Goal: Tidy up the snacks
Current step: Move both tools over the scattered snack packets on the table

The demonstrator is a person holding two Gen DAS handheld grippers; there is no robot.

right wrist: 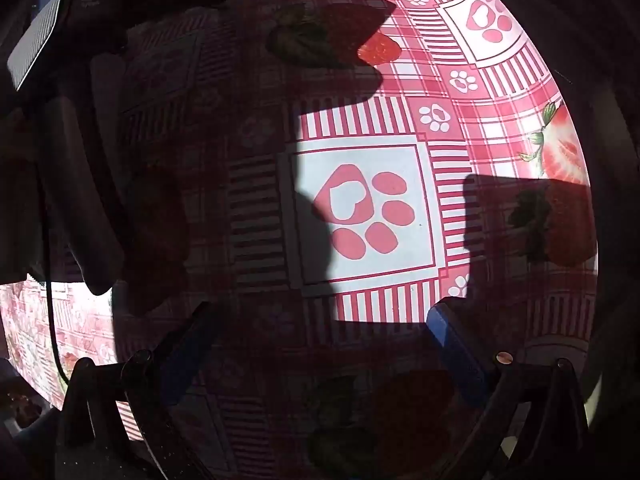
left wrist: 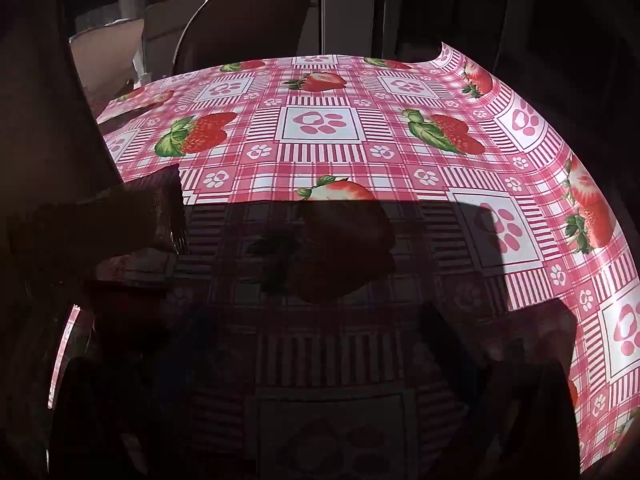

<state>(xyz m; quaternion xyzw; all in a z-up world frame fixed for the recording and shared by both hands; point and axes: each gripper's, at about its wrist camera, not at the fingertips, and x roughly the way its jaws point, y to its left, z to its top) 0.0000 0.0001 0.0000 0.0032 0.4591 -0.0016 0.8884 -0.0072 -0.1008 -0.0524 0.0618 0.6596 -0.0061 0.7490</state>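
Note:
A dark brown snack packet [left wrist: 160,212] with a crimped end lies at the left of the left wrist view, half in shadow. A reddish packet [left wrist: 120,296] sits just below it, too dark to read. My left gripper [left wrist: 320,348] hangs open over the shaded tablecloth [left wrist: 320,128], to the right of both packets, nothing between its blue fingers [left wrist: 192,344]. My right gripper [right wrist: 320,354] points straight down at a paw-print square of the cloth [right wrist: 400,152], open and empty, its blue fingers [right wrist: 452,352] wide apart. The left gripper's body [right wrist: 80,20] shows at the top left of the right wrist view.
A dark chair back [left wrist: 244,16] stands behind the table's far edge, and a pale round table [left wrist: 108,48] lies beyond at the left. The cloth's right edge curves down [left wrist: 580,208]. Hard shadows cover the near half of the table.

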